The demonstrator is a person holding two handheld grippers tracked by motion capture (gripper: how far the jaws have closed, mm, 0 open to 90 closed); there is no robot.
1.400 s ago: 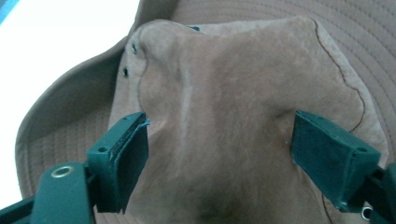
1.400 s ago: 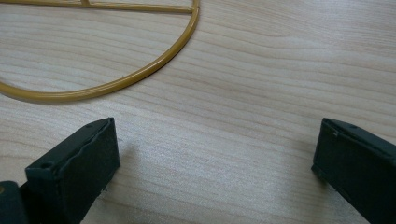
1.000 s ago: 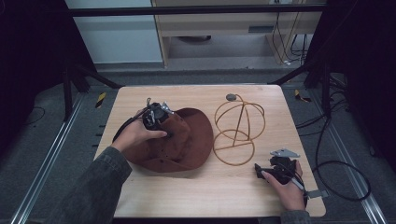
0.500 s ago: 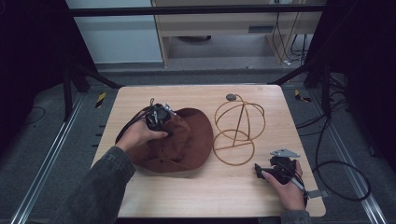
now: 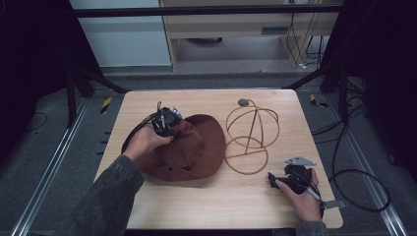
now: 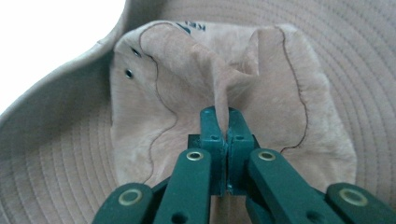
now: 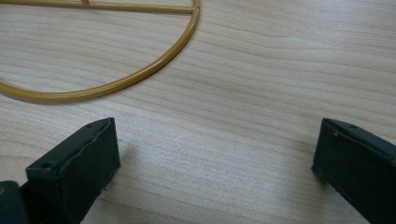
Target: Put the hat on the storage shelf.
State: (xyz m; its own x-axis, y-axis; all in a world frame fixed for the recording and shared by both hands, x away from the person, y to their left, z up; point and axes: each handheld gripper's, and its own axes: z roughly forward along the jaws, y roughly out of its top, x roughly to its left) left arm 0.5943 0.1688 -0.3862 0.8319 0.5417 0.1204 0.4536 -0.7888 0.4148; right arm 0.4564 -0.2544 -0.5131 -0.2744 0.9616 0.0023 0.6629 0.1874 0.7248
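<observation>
Pale wood with wavy grain is making up the table (image 5: pixel 211 206). Lying on it at about 9 o'clock from the middle is a soft brown hat (image 5: pixel 194 150), floppy, with stitched rings on its wide brim. At 3 o'clock from the hat is standing a thin gold wire stand (image 5: pixel 251 137), shaped like a ball of hoops. The left gripper (image 6: pixel 220 122) has just been closing and is pinching a fold of the hat's crown tight. The right gripper (image 7: pixel 215 154) is resting at 5 o'clock, its 2 jaws spread wide over bare wood.
</observation>
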